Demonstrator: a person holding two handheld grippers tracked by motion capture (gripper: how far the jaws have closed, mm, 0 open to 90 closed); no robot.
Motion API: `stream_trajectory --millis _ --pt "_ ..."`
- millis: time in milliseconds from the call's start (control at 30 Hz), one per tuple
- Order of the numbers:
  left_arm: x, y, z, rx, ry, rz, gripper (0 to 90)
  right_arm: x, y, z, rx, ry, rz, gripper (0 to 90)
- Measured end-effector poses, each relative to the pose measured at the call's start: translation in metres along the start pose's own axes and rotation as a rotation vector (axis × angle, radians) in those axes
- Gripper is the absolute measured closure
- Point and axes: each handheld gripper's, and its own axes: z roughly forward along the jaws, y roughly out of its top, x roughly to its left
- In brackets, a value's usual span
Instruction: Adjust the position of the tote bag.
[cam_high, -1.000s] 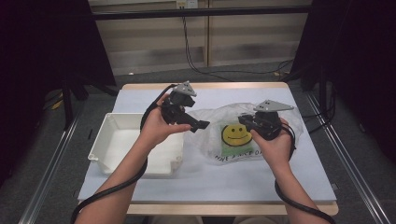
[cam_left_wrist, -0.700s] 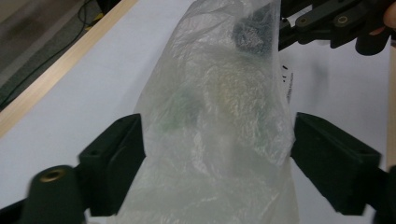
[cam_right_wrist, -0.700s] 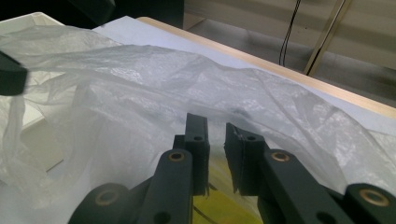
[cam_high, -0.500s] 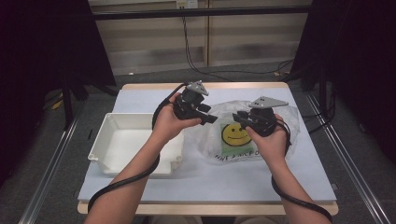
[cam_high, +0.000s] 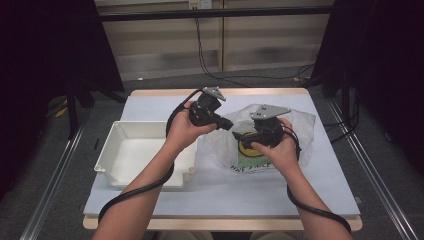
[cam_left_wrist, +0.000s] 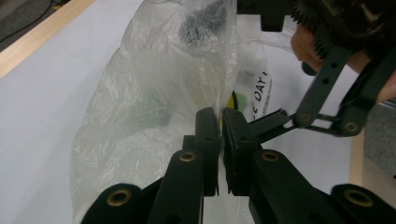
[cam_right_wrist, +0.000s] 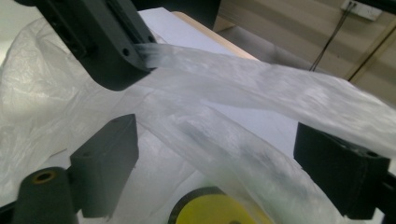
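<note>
Pinching a plastic bag (cam_high: 295, 125) over the pale worktop (cam_high: 150, 105), dark curtains around.
Left claw (cam_left_wrist: 220, 122) has just clenched on its film; right claw (cam_right_wrist: 215, 154), beside it, has just released.

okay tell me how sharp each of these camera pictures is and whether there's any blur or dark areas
High view: the table is evenly lit, both sides fall into black, and the plastic bag looks soft. Left gripper view: the bag film and the pinching jaws are fairly sharp, while the right gripper close by at top right is blurred. Right gripper view: the jaws and the film are soft, the wall behind hazy.
</note>
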Motion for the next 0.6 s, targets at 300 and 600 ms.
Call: stream_trajectory --millis 300,600 --pt "0.005 -0.003 -0.002 -0.008 -0.005 -0.009 86.8 -0.006 -0.008 0.008 0.053 0.116 0.032 60.6" --pt "0.014 -0.009 0.004 -0.016 0.020 -0.043 86.8 -0.005 -0.024 0.004 0.088 0.150 0.057 90.0"
